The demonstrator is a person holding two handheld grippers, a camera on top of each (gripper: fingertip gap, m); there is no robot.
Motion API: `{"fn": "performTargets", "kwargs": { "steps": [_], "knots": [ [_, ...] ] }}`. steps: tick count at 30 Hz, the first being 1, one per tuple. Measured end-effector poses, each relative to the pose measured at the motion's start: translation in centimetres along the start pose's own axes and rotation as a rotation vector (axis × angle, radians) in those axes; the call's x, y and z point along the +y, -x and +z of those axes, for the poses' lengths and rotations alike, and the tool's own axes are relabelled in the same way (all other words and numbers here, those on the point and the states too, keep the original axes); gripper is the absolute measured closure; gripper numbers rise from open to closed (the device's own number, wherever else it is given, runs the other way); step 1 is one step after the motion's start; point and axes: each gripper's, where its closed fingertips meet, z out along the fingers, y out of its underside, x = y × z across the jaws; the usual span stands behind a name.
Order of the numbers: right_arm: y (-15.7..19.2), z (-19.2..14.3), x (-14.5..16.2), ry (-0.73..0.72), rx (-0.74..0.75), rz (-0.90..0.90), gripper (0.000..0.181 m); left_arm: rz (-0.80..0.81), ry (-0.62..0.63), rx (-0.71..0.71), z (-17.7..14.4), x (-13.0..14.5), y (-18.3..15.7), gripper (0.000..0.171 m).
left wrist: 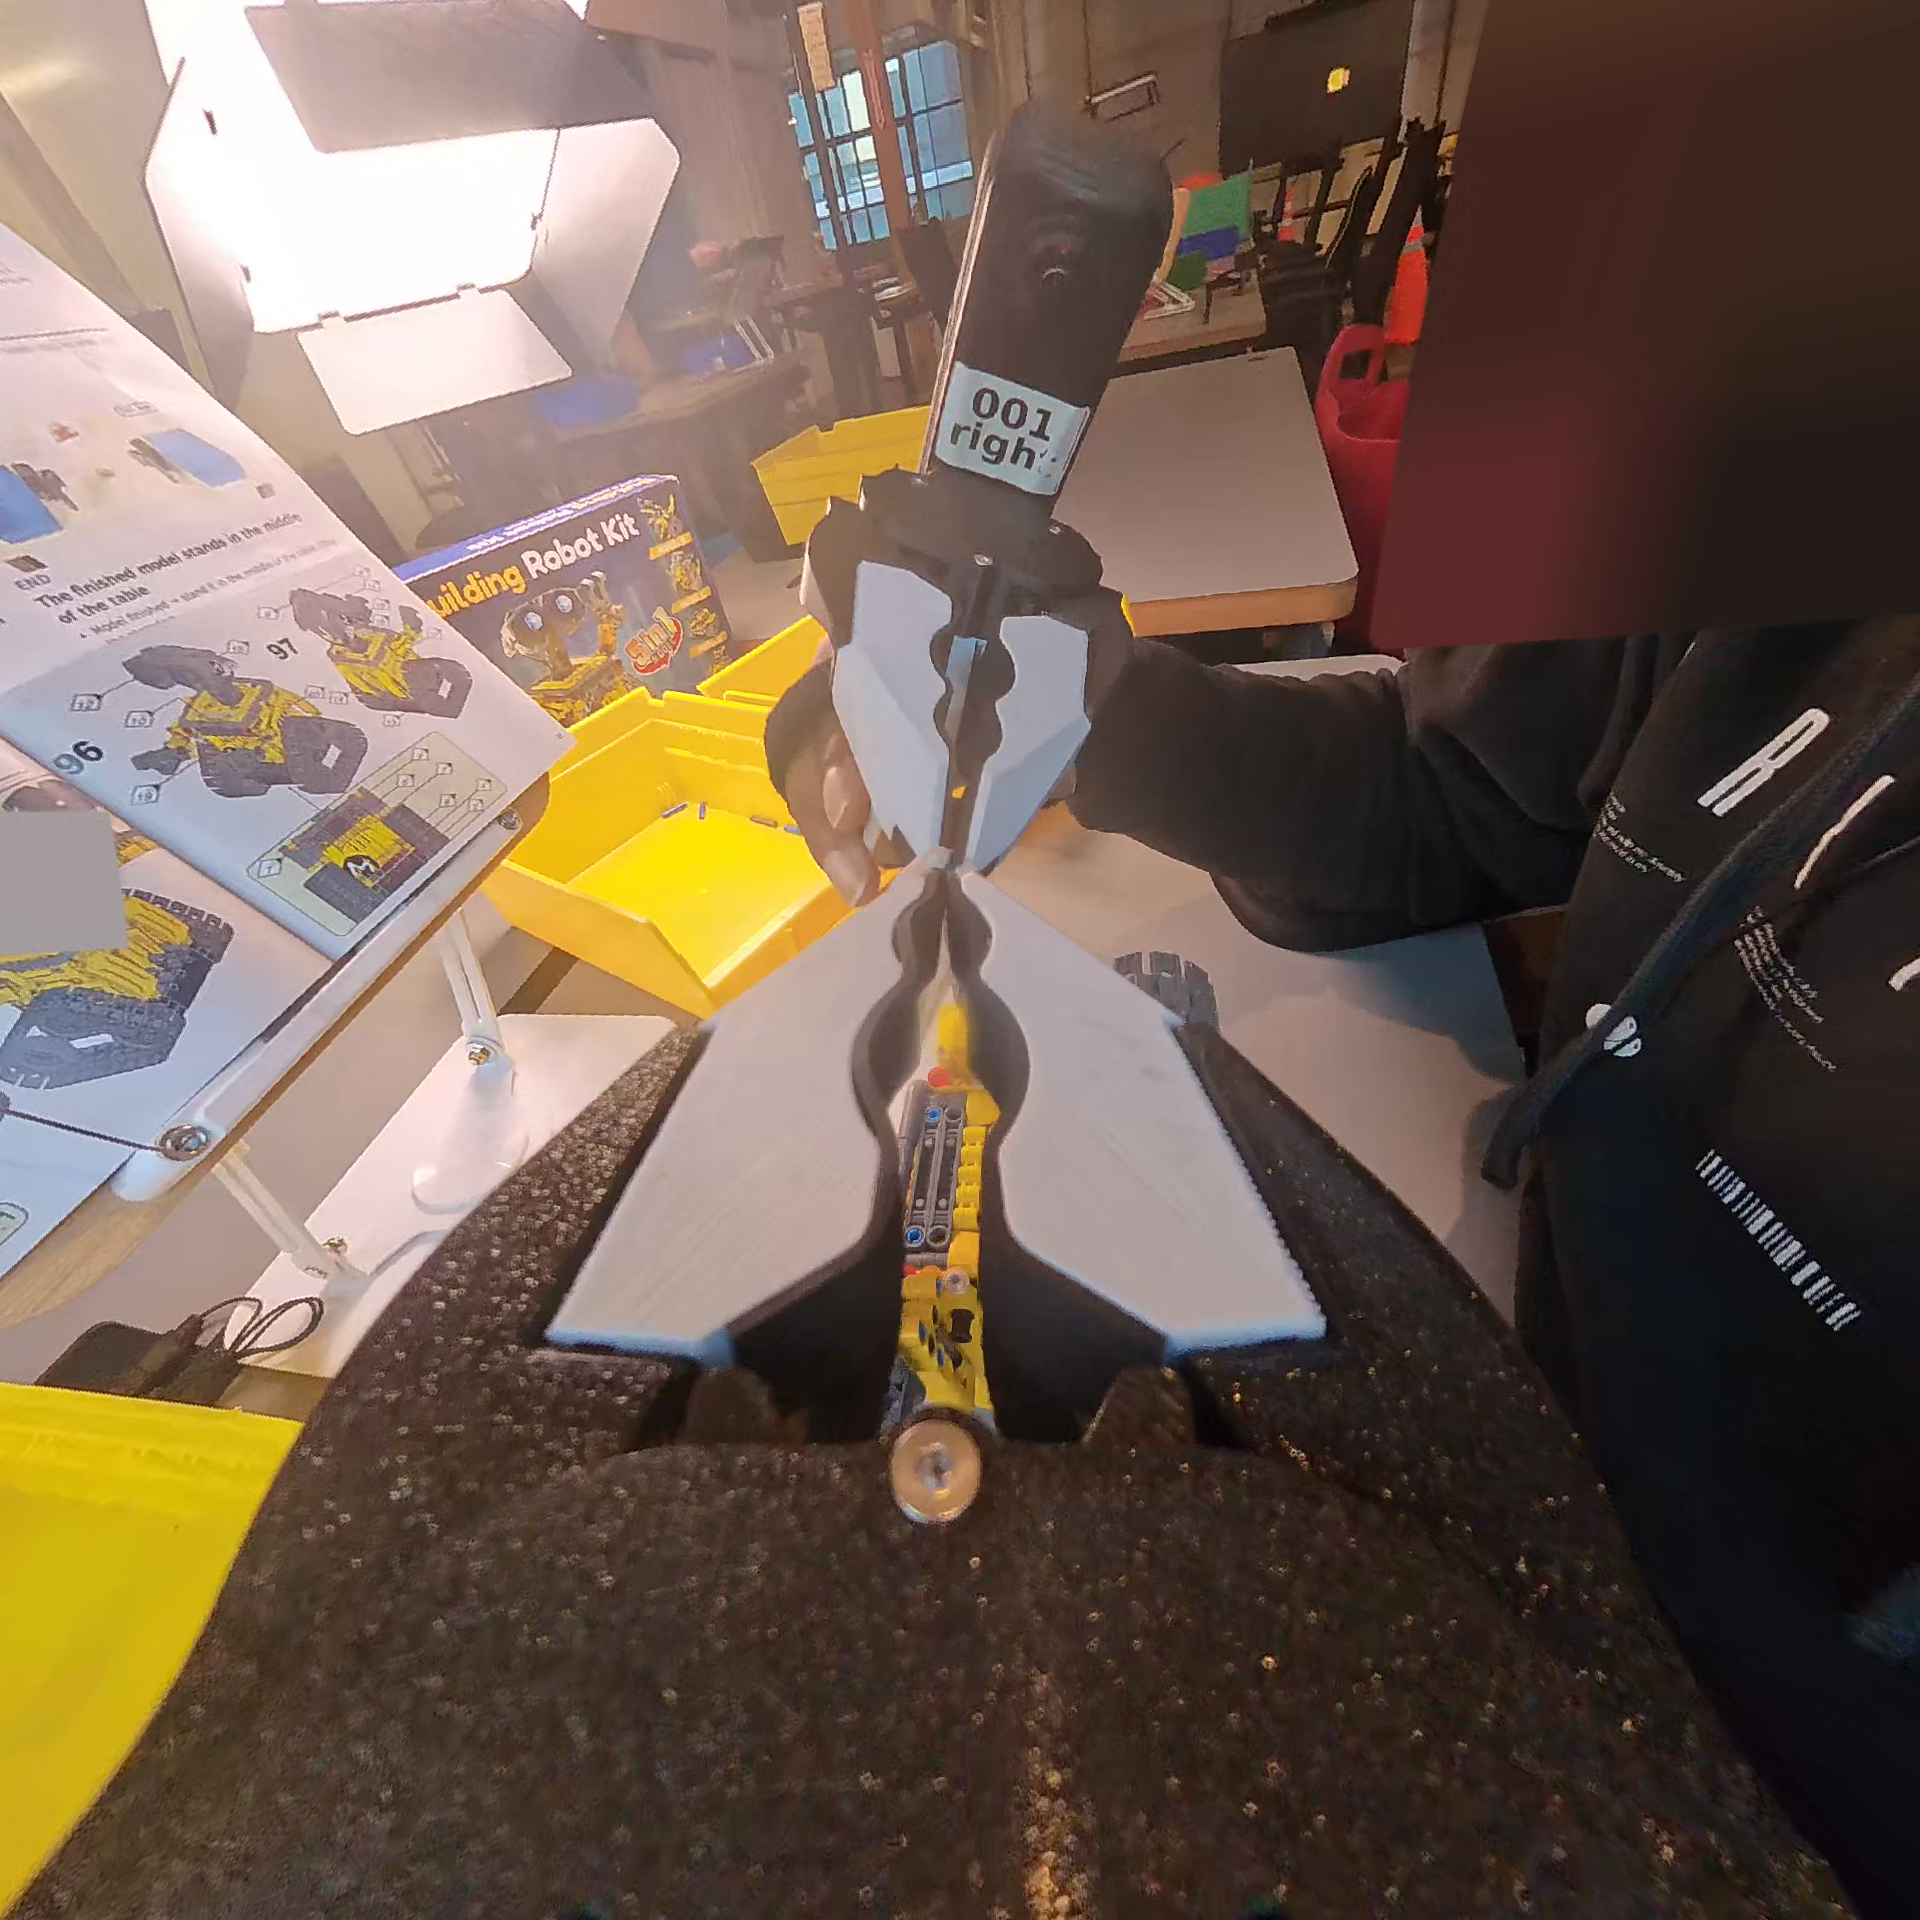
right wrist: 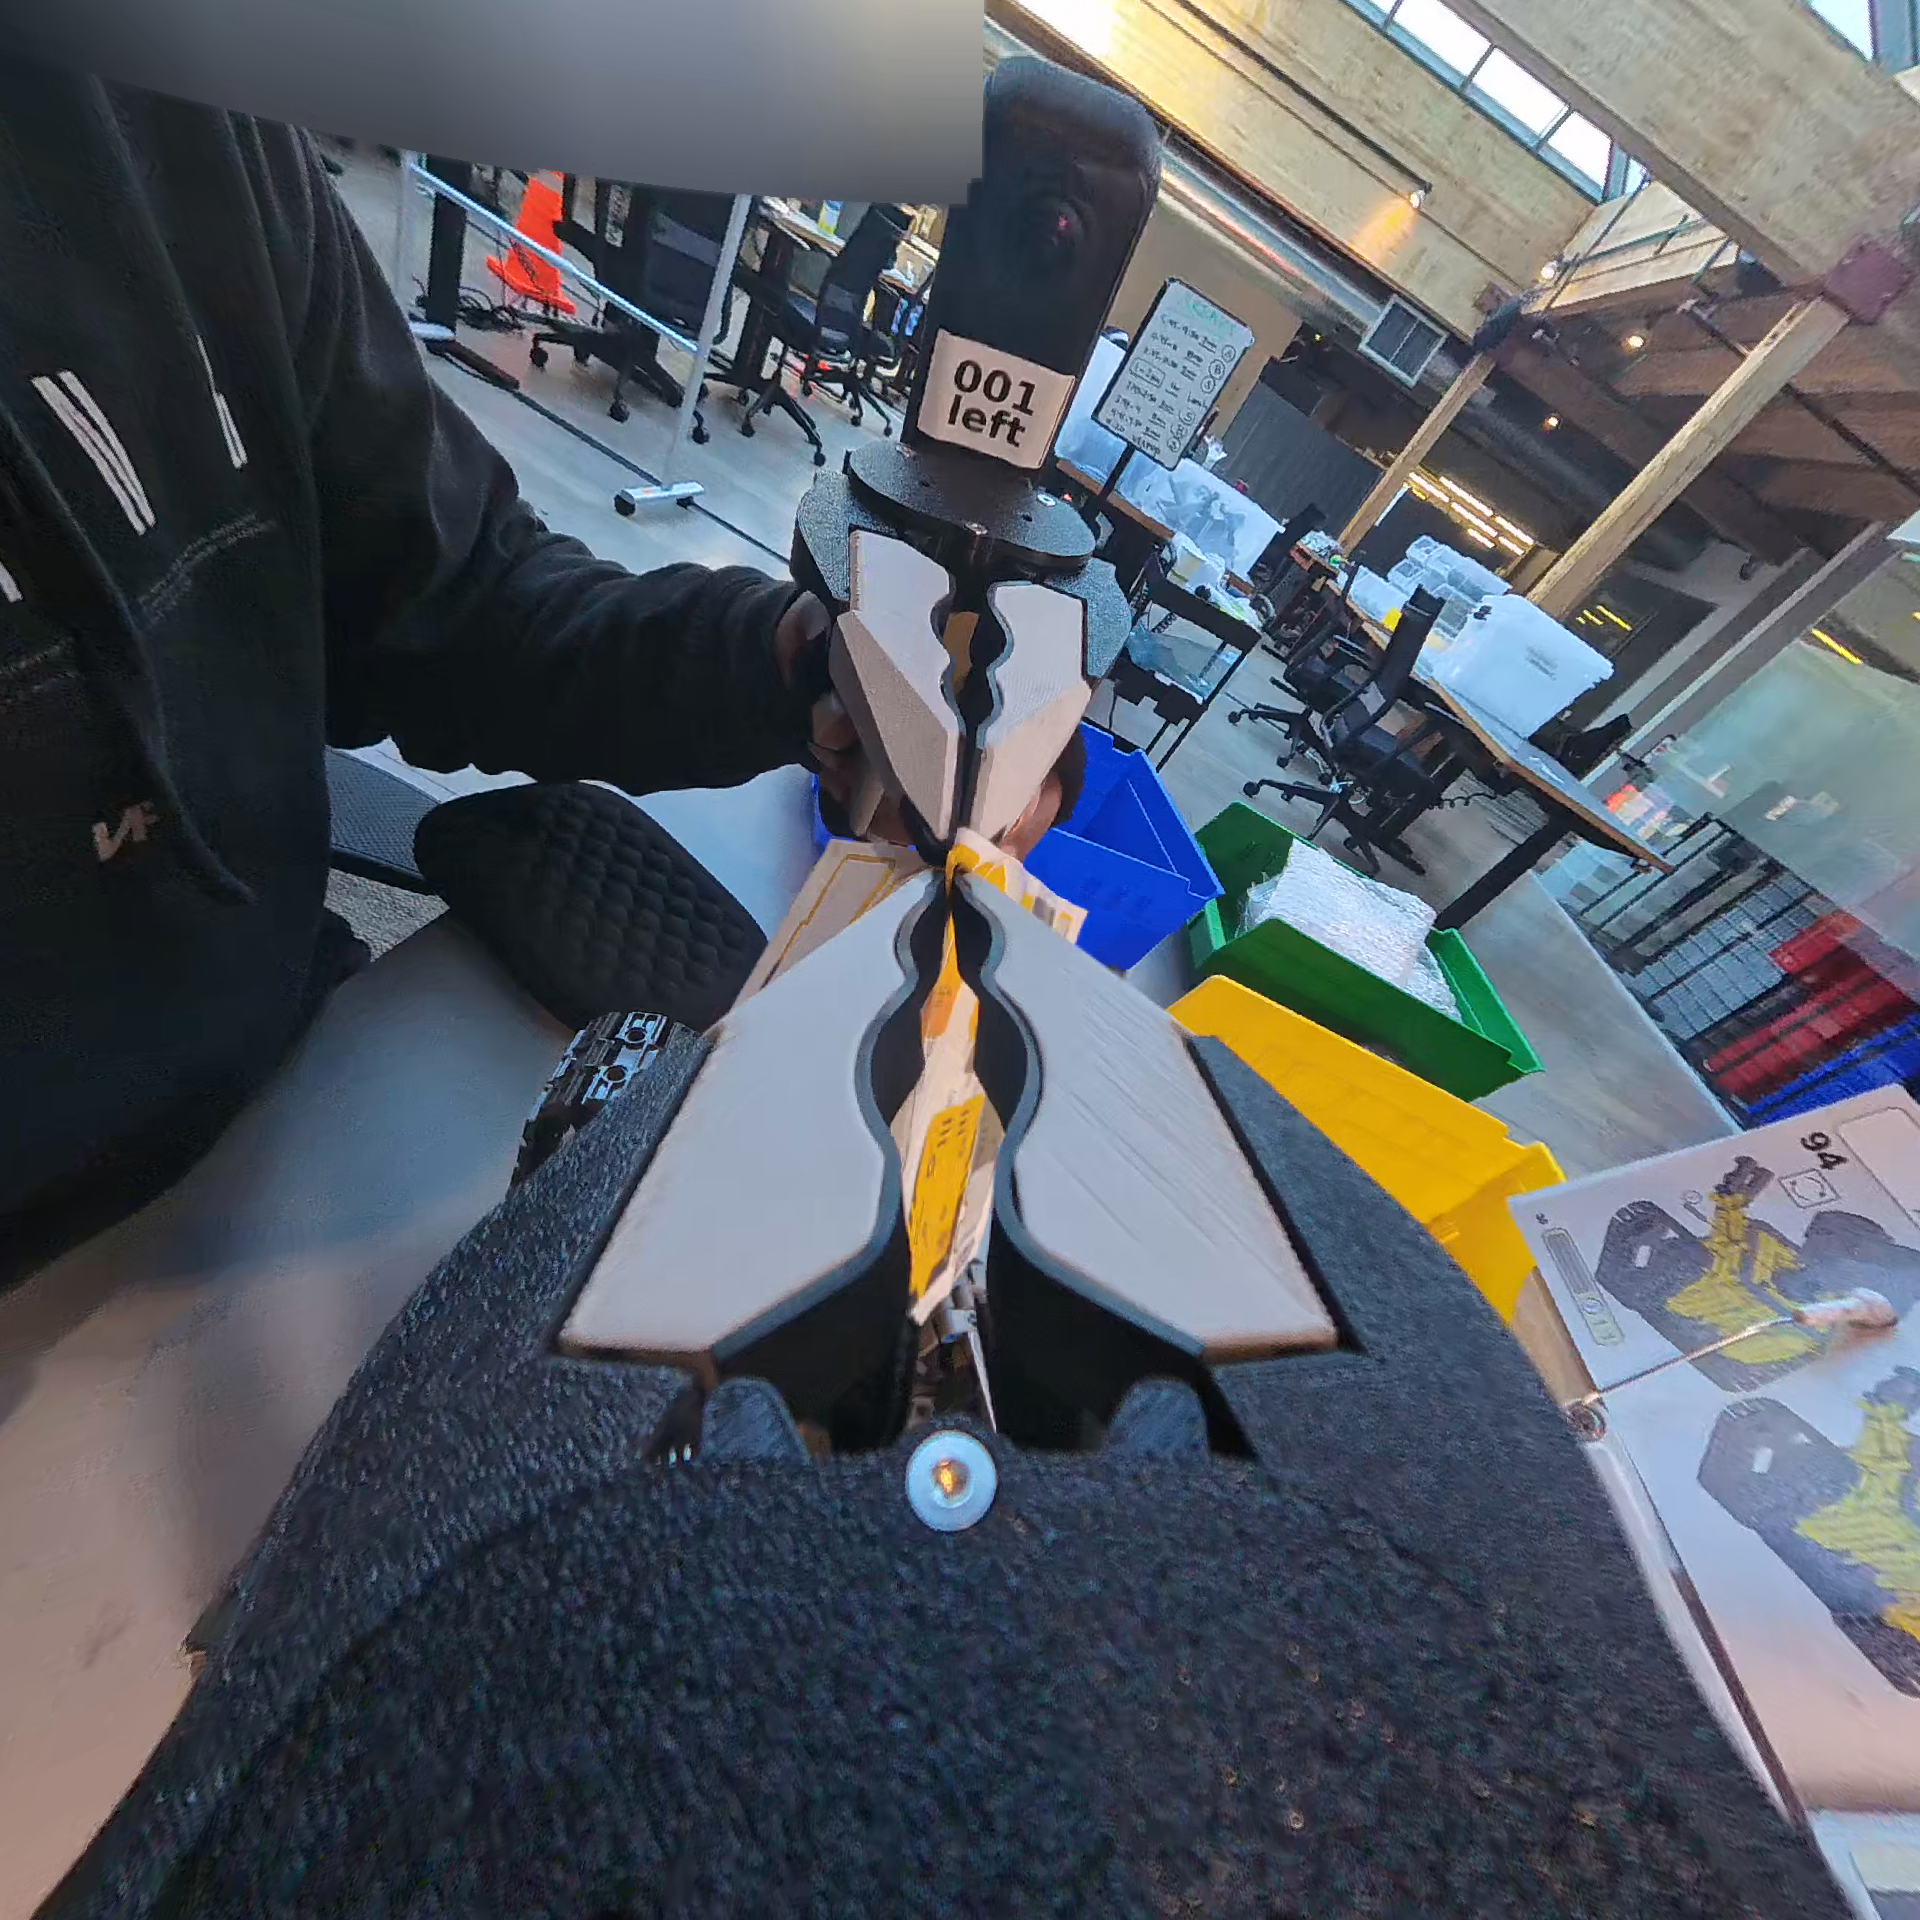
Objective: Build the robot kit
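My two grippers meet tip to tip above a grey table (left wrist: 1351, 1018). My left gripper (left wrist: 940, 881) is shut, and a small white scrap (left wrist: 940, 858) shows at its tips. A yellow and grey brick model (left wrist: 940, 1195) shows through the gap below its fingers. A black tracked wheel (left wrist: 1164, 982) lies beside it. My right gripper (right wrist: 948, 878) is shut on a white and yellow sticker sheet (right wrist: 940, 1143) that runs along the gap and spreads past its tips. The left gripper (right wrist: 951, 840) pinches the sheet's far end. The right gripper also shows opposite in the left wrist view (left wrist: 951, 852).
Yellow bins (left wrist: 665, 883) stand behind the grippers, beside a kit box (left wrist: 582, 613). An instruction booklet (left wrist: 239, 665) rests on a stand at the left. Blue (right wrist: 1122, 862), green (right wrist: 1351, 987) and yellow (right wrist: 1382, 1132) bins stand to the right. A person's black sleeve (left wrist: 1299, 779) is close. The tips of both grippers are at nearly the same place.
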Motion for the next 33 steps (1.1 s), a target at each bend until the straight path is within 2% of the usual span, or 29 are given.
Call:
{"fn": "performTargets", "kwargs": {
  "steps": [8, 16, 22, 27, 33],
  "knots": [
    [0.0, 0.2, 0.7, 0.053, 0.005, -0.004, 0.179, 0.038, 0.086, -0.057, 0.0, 0.8, 0.4, 0.171],
    [-0.4, -0.1, 1.3, 0.147, 0.022, 0.048, 0.178, 0.248, 0.220, -0.189, 0.4, 1.2, 0.8, 0.171],
    [-0.4, -0.5, 0.7, 0.169, 0.034, 0.052, 0.178, 0.323, 0.235, -0.220, 0.6, 0.6, 0.7, 0.171],
    [-0.2, -0.6, 0.5, 0.125, -0.013, 0.187, 0.178, 0.381, 0.248, -0.247, 0.7, 0.4, 0.6, 0.171],
    [-0.5, -0.6, -0.4, 0.007, -0.101, 0.491, 0.179, 0.448, 0.242, -0.289, 0.5, -0.3, 0.8, 0.171]
  ]
}}
